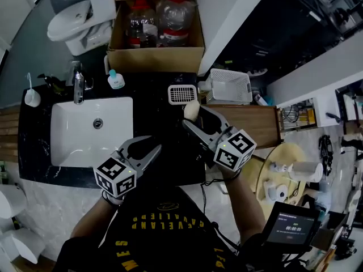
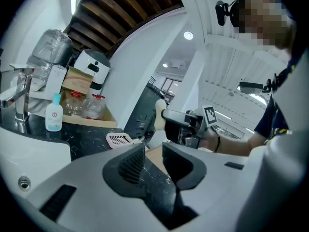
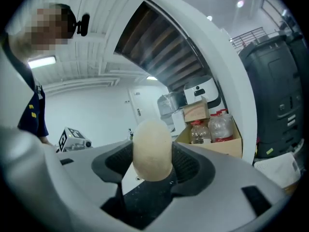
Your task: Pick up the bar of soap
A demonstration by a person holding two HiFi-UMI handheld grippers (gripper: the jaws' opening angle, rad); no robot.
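Note:
The pale cream bar of soap (image 1: pixel 191 109) is held up off the black counter (image 1: pixel 153 115), clamped between the jaws of my right gripper (image 1: pixel 193 114). In the right gripper view the soap (image 3: pixel 152 149) stands upright between the ribbed pads, and my right gripper (image 3: pixel 152 164) is shut on it. My left gripper (image 1: pixel 143 151) hovers over the counter's front edge beside the sink, open with nothing between its fingers. The left gripper view looks past its own open jaws (image 2: pixel 153 154) at the soap (image 2: pixel 160 114) held in the air.
A white slotted soap dish (image 1: pixel 182 93) lies just behind the soap. The white sink (image 1: pixel 62 146) with its faucet (image 1: pixel 78 84) is at left, a small bottle (image 1: pixel 115 79) behind it. A white basket (image 1: pixel 229 85) and a cardboard box (image 1: pixel 156 55) stand further back.

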